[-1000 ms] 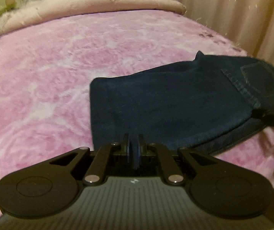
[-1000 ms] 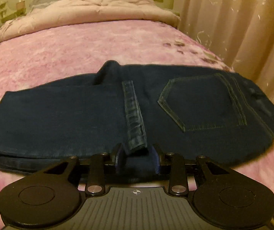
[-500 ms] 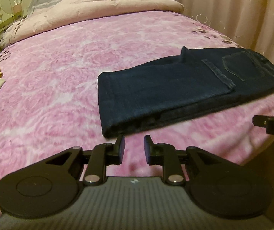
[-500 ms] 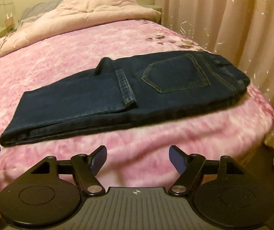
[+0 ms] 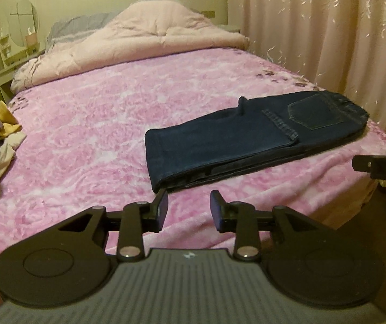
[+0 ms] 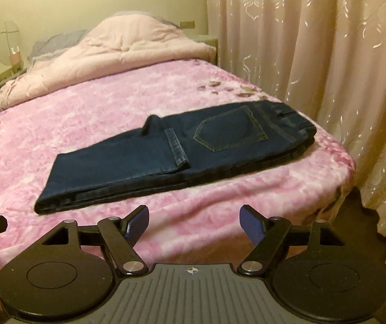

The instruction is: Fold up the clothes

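Observation:
Dark blue jeans [image 5: 246, 140] [image 6: 171, 159] lie folded along their length on the pink bed cover [image 5: 90, 124], near the bed's right front corner, back pocket up. My left gripper [image 5: 188, 210] hangs in front of the bed edge, apart from the jeans' left end, jaws opening with nothing between them. My right gripper [image 6: 194, 222] is back from the bed edge too, jaws wide and still opening, empty. In the left wrist view the right gripper's tip [image 5: 381, 167] shows at the right edge.
A pale pink duvet [image 5: 139, 43] is heaped at the head of the bed. Loose yellow and white clothes [image 5: 4, 135] lie at the left edge. A curtain [image 6: 327, 54] hangs close along the right side. A mirror and shelf [image 5: 20, 35] stand at the far left.
Both grippers let go of the jeans' near edge, opened, and pulled back and up from the bed. The jeans stay folded and now look smaller and farther away.

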